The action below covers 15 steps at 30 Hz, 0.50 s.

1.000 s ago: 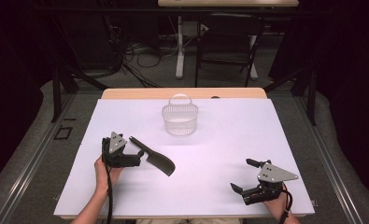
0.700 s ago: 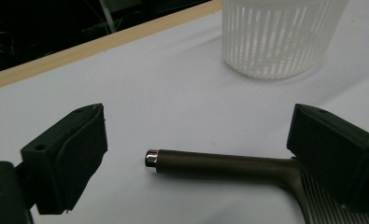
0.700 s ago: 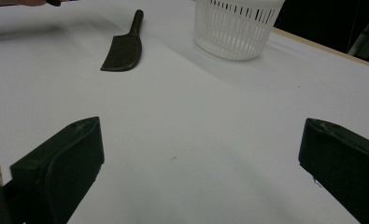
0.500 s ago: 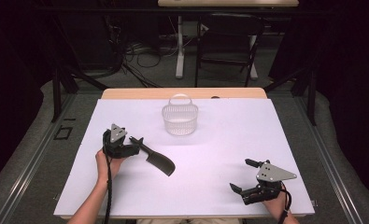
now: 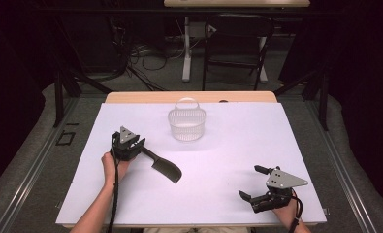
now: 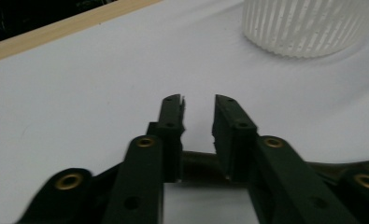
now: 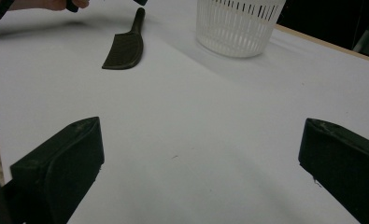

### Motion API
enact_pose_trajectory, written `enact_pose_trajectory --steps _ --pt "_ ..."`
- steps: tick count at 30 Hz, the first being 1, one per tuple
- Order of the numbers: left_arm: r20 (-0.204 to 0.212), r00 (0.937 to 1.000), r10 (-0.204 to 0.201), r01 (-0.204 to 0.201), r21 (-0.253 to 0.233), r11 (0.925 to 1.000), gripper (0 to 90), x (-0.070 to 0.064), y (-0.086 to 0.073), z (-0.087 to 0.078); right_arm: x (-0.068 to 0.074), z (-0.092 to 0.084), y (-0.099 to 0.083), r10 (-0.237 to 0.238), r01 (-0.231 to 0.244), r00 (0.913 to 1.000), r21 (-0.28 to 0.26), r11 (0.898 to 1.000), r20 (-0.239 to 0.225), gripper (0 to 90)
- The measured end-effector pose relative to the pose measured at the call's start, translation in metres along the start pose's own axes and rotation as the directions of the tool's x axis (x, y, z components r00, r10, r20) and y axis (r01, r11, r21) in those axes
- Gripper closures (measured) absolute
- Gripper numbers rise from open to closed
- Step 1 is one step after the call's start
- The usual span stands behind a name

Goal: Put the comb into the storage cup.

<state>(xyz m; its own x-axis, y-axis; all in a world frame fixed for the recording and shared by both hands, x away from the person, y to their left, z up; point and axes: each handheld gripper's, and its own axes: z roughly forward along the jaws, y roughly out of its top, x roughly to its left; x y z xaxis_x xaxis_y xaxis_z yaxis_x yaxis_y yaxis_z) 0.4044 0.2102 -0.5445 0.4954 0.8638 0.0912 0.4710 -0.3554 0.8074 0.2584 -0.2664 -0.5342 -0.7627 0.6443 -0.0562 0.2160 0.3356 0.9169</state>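
Left gripper (image 5: 139, 144): jaws just drawn in, closed on the handle of the black spatula (image 5: 163, 166), at centre left of the high view.
Right gripper (image 5: 253, 183): jaws spread wide, nothing held, lower right.
Spatula: matte black, flat broad blade, slim handle, lying on the white table (image 5: 237, 141).
Basket (image 5: 186, 124): white slatted plastic, round, hooped handle, upper centre.
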Motion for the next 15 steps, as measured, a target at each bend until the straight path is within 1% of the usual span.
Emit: enact_pose_trajectory --steps 1,2,3,4,5,8,10,11,13,15 --pt "0.001 1.0000 -0.007 0.007 0.001 1.0000 79.9 0.002 0.001 0.001 0.000 0.000 0.000 0.000 0.000 1.0000 -0.001 1.000 0.001 0.0" --pt "0.002 0.9999 -0.014 0.014 0.000 0.9999 86.2 0.004 0.001 0.002 0.000 0.000 0.000 -0.002 0.002 1.0000 -0.003 1.000 0.000 0.0" --pt "-0.001 0.9996 -0.029 0.029 -0.003 0.9996 88.2 0.007 0.002 0.003 0.000 -0.001 0.000 -0.004 0.004 1.0000 -0.001 1.000 0.000 0.0" --pt "-0.001 0.9996 -0.029 0.029 -0.003 0.9996 89.4 0.007 0.002 0.003 0.000 -0.001 0.000 -0.004 0.004 1.0000 -0.001 1.000 0.000 0.0" --pt "-0.002 0.9993 -0.037 0.037 0.002 0.9993 89.9 0.010 0.002 0.006 0.000 -0.001 0.000 -0.006 0.006 1.0000 -0.002 1.000 0.001 0.0" --pt "-0.008 0.9992 -0.039 0.039 0.010 0.9992 90.0 0.012 0.002 0.008 0.000 -0.001 0.000 -0.004 0.004 1.0000 -0.004 1.000 0.000 0.0" --pt "-0.004 0.9993 -0.036 0.036 0.039 0.9986 90.0 0.014 -0.001 0.013 -0.001 0.000 0.000 0.001 -0.001 1.0000 0.004 1.000 -0.002 0.0" --pt "-0.004 0.9993 -0.036 0.036 0.039 0.9986 90.0 0.014 -0.001 0.013 -0.001 0.000 0.000 0.001 -0.001 1.0000 0.004 1.000 -0.003 0.0" --pt "-0.002 0.9995 -0.033 0.033 0.062 0.9975 90.0 0.015 -0.002 0.014 0.000 -0.001 0.000 -0.002 0.002 1.0000 0.002 1.000 -0.001 0.0" --pt "-0.001 0.9994 -0.036 0.036 0.066 0.9972 90.0 0.015 -0.003 0.015 0.000 -0.002 0.000 -0.003 0.003 1.0000 0.000 1.000 0.001 0.0"
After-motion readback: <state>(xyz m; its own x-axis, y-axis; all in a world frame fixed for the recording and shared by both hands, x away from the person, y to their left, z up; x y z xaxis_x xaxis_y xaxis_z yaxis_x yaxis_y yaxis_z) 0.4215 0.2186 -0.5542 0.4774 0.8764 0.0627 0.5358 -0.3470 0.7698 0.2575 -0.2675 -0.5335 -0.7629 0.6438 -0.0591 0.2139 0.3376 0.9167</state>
